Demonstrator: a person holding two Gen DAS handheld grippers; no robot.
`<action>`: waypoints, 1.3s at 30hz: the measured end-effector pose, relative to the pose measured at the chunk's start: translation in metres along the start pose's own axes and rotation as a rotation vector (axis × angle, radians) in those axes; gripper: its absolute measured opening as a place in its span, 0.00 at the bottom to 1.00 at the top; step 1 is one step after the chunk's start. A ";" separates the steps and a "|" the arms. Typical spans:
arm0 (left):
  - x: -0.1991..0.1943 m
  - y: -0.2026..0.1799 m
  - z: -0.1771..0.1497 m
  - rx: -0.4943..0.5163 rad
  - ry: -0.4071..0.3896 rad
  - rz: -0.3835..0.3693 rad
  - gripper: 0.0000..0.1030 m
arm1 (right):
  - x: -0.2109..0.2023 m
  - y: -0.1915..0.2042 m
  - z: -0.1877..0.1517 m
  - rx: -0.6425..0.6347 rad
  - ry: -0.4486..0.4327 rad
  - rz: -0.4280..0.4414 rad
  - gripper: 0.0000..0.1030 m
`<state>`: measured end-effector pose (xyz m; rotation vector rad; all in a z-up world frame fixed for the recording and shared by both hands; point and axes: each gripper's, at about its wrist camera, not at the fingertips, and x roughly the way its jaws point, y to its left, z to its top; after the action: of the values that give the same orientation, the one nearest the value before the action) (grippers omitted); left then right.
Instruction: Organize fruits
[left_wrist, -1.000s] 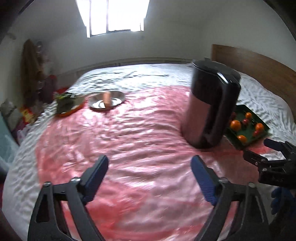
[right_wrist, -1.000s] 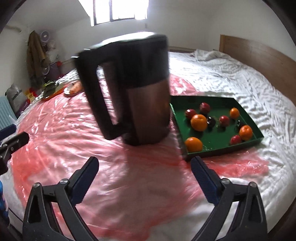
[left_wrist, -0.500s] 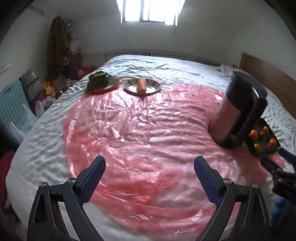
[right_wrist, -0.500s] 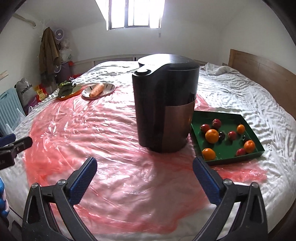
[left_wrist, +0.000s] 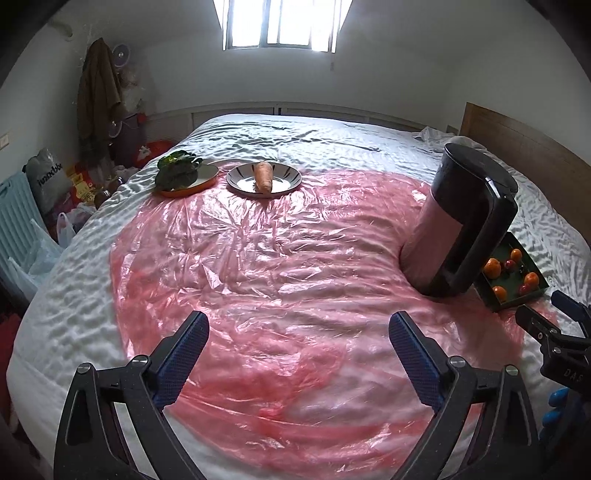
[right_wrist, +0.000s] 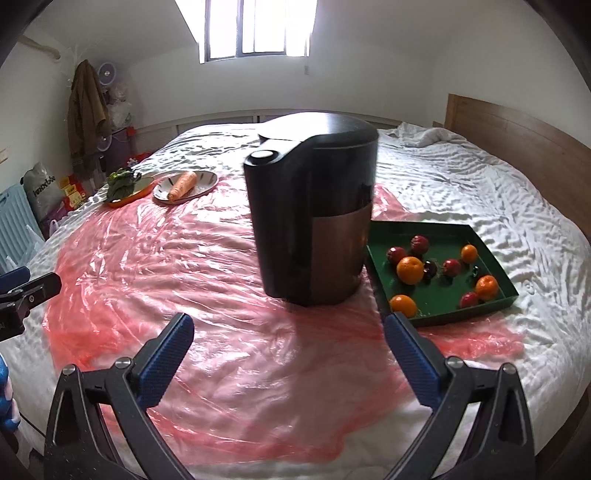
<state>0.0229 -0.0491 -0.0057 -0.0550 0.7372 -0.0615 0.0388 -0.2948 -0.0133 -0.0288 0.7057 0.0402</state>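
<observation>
A green tray (right_wrist: 495, 258) on the bed holds several oranges (right_wrist: 410, 270) and small red fruits (right_wrist: 420, 243); it appears small at the right of the left wrist view as the green tray (left_wrist: 537, 266). My right gripper (right_wrist: 290, 350) hangs open over the pink plastic sheet, short of the tray, nothing between its fingers. My left gripper (left_wrist: 299, 354) is open too, above the sheet's near part. A tall black kettle (right_wrist: 314, 214) stands left of the tray and hides its left edge.
At the far left of the bed a carrot (left_wrist: 263, 176) lies on a silver plate (left_wrist: 286, 181), beside leafy greens (left_wrist: 177, 170) on an orange plate. A wooden headboard (right_wrist: 517, 140) rises at the right. Bags and a blue rack (left_wrist: 16, 218) crowd the floor left.
Both grippers have pulled back and up from the kettle, so more of the bed shows. The kettle, seen tilted a second ago, now stands still. Both stay open.
</observation>
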 end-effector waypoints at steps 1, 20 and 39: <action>0.001 -0.001 0.001 -0.002 0.002 0.000 0.93 | 0.000 -0.003 0.000 0.005 0.001 -0.005 1.00; 0.020 -0.015 0.008 0.034 0.034 0.008 0.93 | 0.009 -0.021 0.002 0.040 -0.002 -0.009 1.00; 0.020 -0.008 0.007 0.031 0.038 0.010 0.93 | 0.012 -0.009 0.000 0.009 0.001 0.005 1.00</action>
<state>0.0420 -0.0588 -0.0132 -0.0202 0.7739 -0.0650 0.0485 -0.3036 -0.0204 -0.0183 0.7072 0.0418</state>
